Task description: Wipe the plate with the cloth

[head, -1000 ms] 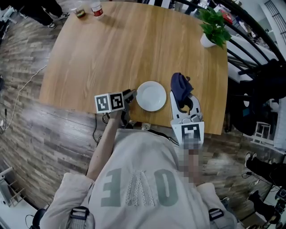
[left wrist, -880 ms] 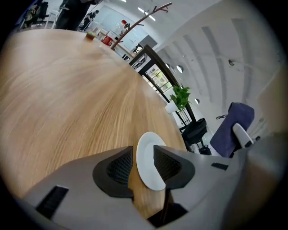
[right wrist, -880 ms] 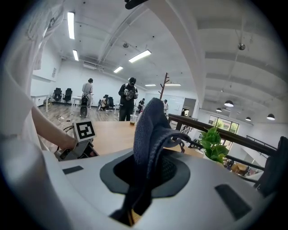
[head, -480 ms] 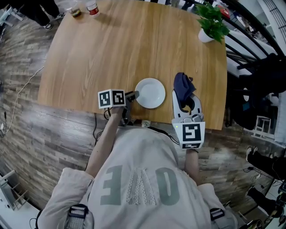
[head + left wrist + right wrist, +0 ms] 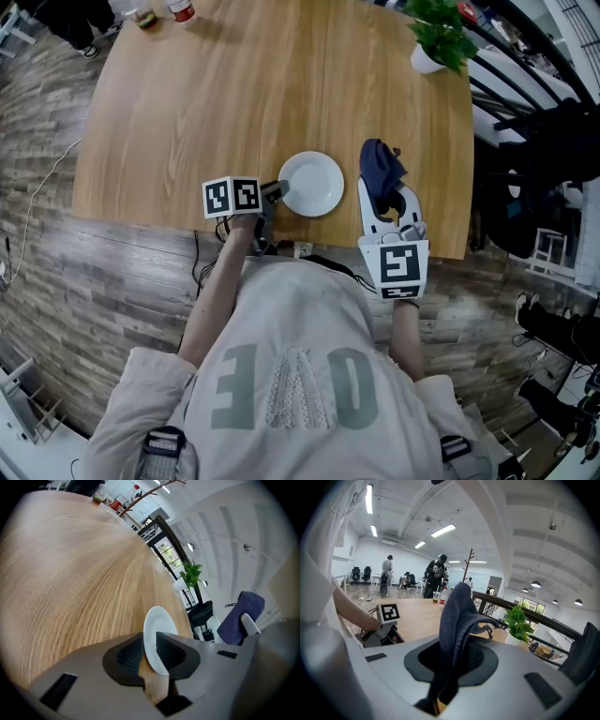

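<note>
A small white plate [image 5: 314,183] lies flat near the front edge of the wooden table [image 5: 216,103]. My left gripper [image 5: 278,190] is at its left rim. In the left gripper view the plate's [image 5: 157,630] rim stands between the two pads of that gripper [image 5: 151,651], whose jaws are closing around it. My right gripper [image 5: 389,202] hovers just right of the plate, shut on a dark blue cloth [image 5: 380,173]. The cloth [image 5: 457,616] bunches up out of the right gripper's [image 5: 454,660] jaws and droops over them.
A potted green plant [image 5: 441,37] stands at the table's far right corner. Bottles [image 5: 178,9] sit at the far left edge. The table's front edge runs just below both grippers. Black railings and bags are off to the right, and people stand in the room beyond.
The left gripper has moved right and down until its jaws sit around the plate's left rim. The right gripper with the cloth has stayed beside the plate.
</note>
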The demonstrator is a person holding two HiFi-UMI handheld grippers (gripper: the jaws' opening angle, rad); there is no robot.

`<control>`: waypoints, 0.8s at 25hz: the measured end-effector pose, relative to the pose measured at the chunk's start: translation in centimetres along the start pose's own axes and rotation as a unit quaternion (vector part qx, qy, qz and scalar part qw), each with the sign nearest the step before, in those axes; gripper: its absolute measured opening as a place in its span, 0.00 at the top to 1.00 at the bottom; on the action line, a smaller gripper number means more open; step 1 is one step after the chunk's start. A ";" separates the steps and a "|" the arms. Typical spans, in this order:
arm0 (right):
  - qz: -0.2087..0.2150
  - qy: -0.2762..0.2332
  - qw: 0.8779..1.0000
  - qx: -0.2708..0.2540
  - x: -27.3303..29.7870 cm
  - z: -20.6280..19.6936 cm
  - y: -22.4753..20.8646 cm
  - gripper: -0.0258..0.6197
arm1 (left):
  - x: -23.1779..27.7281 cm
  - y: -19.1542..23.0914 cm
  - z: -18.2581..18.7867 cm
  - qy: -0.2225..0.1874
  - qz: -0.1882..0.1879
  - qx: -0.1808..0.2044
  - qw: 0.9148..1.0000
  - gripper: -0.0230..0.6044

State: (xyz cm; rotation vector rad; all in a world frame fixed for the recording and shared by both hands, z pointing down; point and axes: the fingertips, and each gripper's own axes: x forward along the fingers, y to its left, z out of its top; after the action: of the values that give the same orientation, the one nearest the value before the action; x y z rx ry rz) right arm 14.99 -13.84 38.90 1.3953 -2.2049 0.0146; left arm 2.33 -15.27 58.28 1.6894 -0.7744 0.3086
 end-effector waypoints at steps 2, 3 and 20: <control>0.006 0.019 1.000 -0.019 1.0 -0.8 -0.1 0.87 | 0.1 0.5 0.0 0.003 0.017 0.002 1.000 0.87; 0.011 0.029 0.999 -0.031 1.6 -1.4 -0.2 0.87 | 0.1 0.6 0.0 0.003 0.024 0.003 1.000 0.89; 0.128 0.261 0.889 -0.353 11.3 -14.8 3.8 0.87 | 0.2 0.7 0.1 -0.010 0.037 0.006 0.999 0.89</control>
State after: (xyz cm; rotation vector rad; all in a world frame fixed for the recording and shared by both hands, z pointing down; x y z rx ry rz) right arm 14.32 -17.33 57.57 0.5963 -1.6596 -0.2620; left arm 2.05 -15.49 58.90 1.6795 -0.8540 0.3488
